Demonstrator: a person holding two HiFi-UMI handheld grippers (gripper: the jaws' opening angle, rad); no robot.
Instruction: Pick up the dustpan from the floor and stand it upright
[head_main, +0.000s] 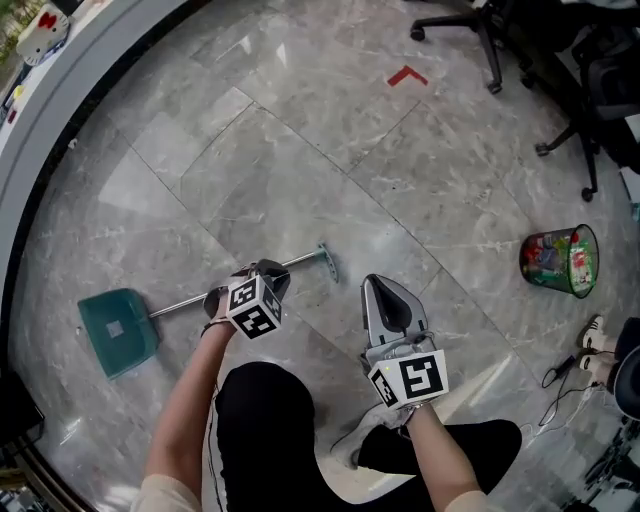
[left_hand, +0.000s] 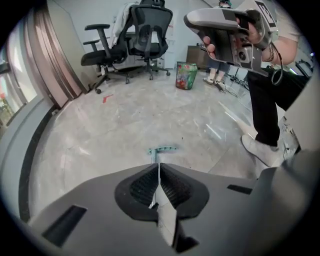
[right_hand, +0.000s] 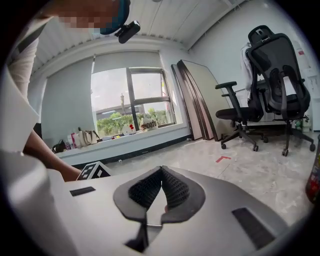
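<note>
The dustpan (head_main: 118, 330) lies flat on the grey marble floor (head_main: 300, 150), not stood upright; in the head view its teal scoop sits at about 8 o'clock from the left gripper (head_main: 272, 276), and its thin metal shaft (head_main: 180, 303) runs from the scoop up toward 2 o'clock, ending in a teal cross-grip (head_main: 325, 262).

The left gripper is directly over the middle of that shaft and hides that stretch; its jaws are clenched together with nothing between the pads. In the left gripper view the closed tips (left_hand: 159, 167) point down at the floor, and the cross-grip (left_hand: 161, 150) shows just beyond them at 12 o'clock, lined up with the seam of the jaws; whether the tips touch the shaft cannot be told.

The right gripper (head_main: 385, 295) is held at 3 o'clock from the left one, near it but apart from the dustpan; in the right gripper view its tips (right_hand: 161, 171) are pressed shut and empty, aimed across the room.

Further out, a waste bin (head_main: 558, 262) with colourful contents lies at 3 o'clock from the right gripper; a red mark (head_main: 406, 75) is on the floor at 12 o'clock; black office chairs (head_main: 480, 30) are at 1 o'clock.
</note>
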